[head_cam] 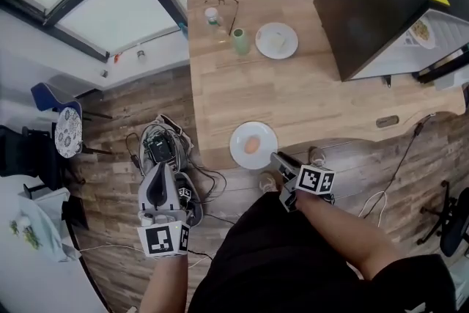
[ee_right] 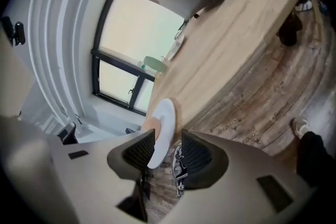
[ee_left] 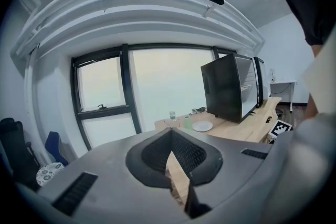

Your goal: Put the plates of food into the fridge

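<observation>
A white plate (head_cam: 237, 148) with a round orange-brown piece of food (head_cam: 251, 145) rests at the near edge of the wooden table (head_cam: 315, 95). My right gripper (head_cam: 278, 157) reaches it from the front right. In the right gripper view the plate's rim (ee_right: 164, 126) stands between the jaws of the right gripper (ee_right: 167, 137), close to the left pad with a gap to the right one, so it is open. A second plate (head_cam: 276, 40) lies farther back. The left gripper (head_cam: 157, 168) hangs over the floor left of the table, jaws shut and empty (ee_left: 171, 136).
The black fridge (head_cam: 366, 7) stands at the table's back right with its door open and a plate (head_cam: 420, 31) on a shelf inside. A green cup (head_cam: 240, 41), a clear bottle (head_cam: 213, 18) and two pairs of glasses (head_cam: 221, 4) lie at the back. Cables and a device (head_cam: 160, 149) are on the floor.
</observation>
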Demonstrator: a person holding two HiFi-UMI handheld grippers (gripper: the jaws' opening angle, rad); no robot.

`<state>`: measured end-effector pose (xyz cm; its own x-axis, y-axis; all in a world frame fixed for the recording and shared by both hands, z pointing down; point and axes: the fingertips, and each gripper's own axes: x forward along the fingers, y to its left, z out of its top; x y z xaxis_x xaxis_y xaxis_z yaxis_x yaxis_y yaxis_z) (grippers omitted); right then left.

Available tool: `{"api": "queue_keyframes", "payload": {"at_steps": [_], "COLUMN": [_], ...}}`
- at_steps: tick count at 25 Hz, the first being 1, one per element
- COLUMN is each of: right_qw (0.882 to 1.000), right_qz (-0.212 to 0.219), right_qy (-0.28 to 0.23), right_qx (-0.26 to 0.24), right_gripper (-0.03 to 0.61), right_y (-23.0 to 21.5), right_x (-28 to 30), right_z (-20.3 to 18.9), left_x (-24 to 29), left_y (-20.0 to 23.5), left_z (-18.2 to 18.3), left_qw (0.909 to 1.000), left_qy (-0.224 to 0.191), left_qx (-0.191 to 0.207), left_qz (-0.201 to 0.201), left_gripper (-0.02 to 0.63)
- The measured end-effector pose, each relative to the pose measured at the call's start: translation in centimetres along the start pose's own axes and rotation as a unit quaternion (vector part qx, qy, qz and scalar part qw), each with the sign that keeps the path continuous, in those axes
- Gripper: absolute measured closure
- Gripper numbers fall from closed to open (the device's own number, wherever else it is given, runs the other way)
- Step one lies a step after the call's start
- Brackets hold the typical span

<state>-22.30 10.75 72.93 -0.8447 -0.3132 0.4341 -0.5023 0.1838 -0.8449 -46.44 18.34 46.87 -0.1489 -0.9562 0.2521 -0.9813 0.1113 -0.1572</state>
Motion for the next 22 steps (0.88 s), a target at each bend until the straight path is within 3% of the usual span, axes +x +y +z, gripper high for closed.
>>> {"api": "queue_keyframes", "payload": {"at_steps": [4,9,12,22], "right_qw": [0.999,0.995,0.995,0.991], "right_qz": [0.004,0.015,0.034,0.081], "right_qy": [0.004,-0.006,-0.009,-0.043], "right_qx": [0.038,0.094,0.097,0.100], "right_gripper": [0.422,0.467,0.535,0.548], "right_y": [-0.2,-0.7,-0.1,2.6], "right_x": [2.0,2.3,2.0,-0.5], "right_z": [-0.8,-1.4,-1.2,3.5], "left_x": [-0.5,-0.5,-0.1,3.3], "left_y": [0.5,1.2,0.7,-2.3], "left_z": [-0.5,-0.9,-1.1,1.5], "left_qw": [1.0000,0.9999,1.0000,0.9993], "left_qy": [0.005,0.008,0.009,-0.016], "left_qx": [0.006,0.005,0.001,-0.002], "left_qz": [0.002,0.008,0.003,-0.034], "left_gripper": [0.609,0.609,0.609,0.609]}}
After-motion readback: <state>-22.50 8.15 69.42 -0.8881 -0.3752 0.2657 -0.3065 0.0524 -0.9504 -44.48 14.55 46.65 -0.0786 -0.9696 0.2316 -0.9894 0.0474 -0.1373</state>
